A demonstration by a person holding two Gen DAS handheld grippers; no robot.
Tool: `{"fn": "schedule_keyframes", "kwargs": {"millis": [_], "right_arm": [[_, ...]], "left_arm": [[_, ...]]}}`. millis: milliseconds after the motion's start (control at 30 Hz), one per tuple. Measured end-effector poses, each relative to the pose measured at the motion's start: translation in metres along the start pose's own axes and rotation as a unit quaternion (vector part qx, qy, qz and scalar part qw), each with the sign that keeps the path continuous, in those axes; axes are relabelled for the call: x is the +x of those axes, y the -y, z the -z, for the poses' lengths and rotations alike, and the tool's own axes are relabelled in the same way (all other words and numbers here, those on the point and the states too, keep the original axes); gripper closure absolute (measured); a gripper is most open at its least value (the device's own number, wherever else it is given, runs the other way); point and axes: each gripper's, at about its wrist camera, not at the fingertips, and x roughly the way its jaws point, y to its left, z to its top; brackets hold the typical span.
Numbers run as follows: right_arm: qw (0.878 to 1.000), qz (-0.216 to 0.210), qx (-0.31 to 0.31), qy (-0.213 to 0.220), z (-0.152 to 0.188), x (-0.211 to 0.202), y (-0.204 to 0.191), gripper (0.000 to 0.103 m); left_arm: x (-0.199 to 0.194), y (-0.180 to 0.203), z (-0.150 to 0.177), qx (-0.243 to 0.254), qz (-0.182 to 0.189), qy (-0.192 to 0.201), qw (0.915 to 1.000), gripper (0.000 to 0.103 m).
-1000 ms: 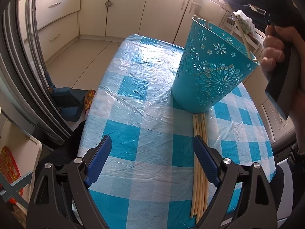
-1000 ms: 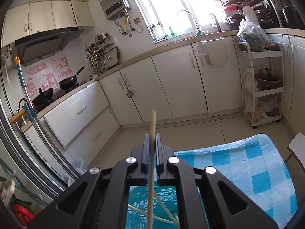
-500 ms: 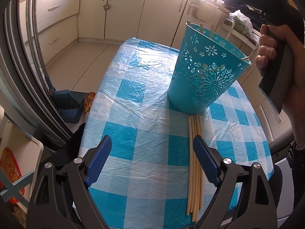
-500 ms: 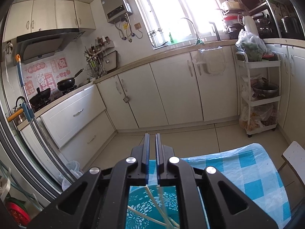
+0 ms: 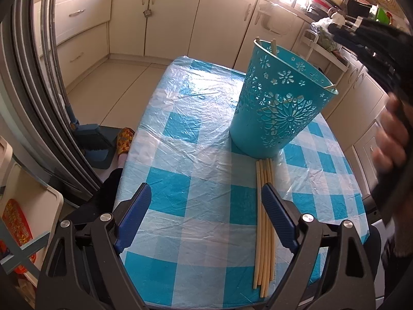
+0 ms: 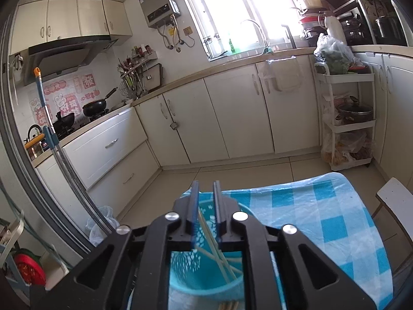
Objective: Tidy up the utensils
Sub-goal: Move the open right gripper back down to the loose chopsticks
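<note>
A teal perforated bucket stands upright on the blue-and-white checked table. Chopstick ends stick out over its rim. Several loose chopsticks lie in a bundle on the cloth in front of it. My left gripper is open and empty, low over the near table edge; its right finger is beside the bundle. My right gripper is slightly open and empty, right above the bucket, where several chopsticks lean inside.
A grey metal frame runs down the left side. Blue slippers lie on the floor left of the table. Kitchen cabinets line the far wall. A white shelf cart stands at the right, a white chair corner by the table.
My right gripper opened and let go of the chopstick it held; it dropped into the bucket. The left gripper view pulled back slightly; the right hand moved away to the right.
</note>
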Motion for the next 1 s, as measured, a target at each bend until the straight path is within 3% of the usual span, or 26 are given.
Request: {"fn": "schedule_keyframes", "kwargs": {"millis": [200,367,633,1000], "right_arm": [[1.000,0.015,-0.014,0.003,0.024,-0.047,0.002,0.078],[0.999,0.038,0.003,-0.023,0.056,-0.071,0.012,0.072],[0.989,0.068,0.042,-0.124,0.111,-0.049,0.027,0.072],[0.978,0.083,0.035,-0.191,0.153,-0.033,0.028,0.075]], "left_arm": [[-0.019,0.003,0.001,0.003,-0.001,0.017,0.9998,0.019],[-0.035,0.006,0.001,0.005,-0.003,0.031,0.9995,0.019],[-0.063,0.004,0.005,0.007,-0.008,0.053,0.9985,0.016],[-0.063,-0.022,0.021,-0.013,-0.026,0.038,0.9988,0.016]]}}
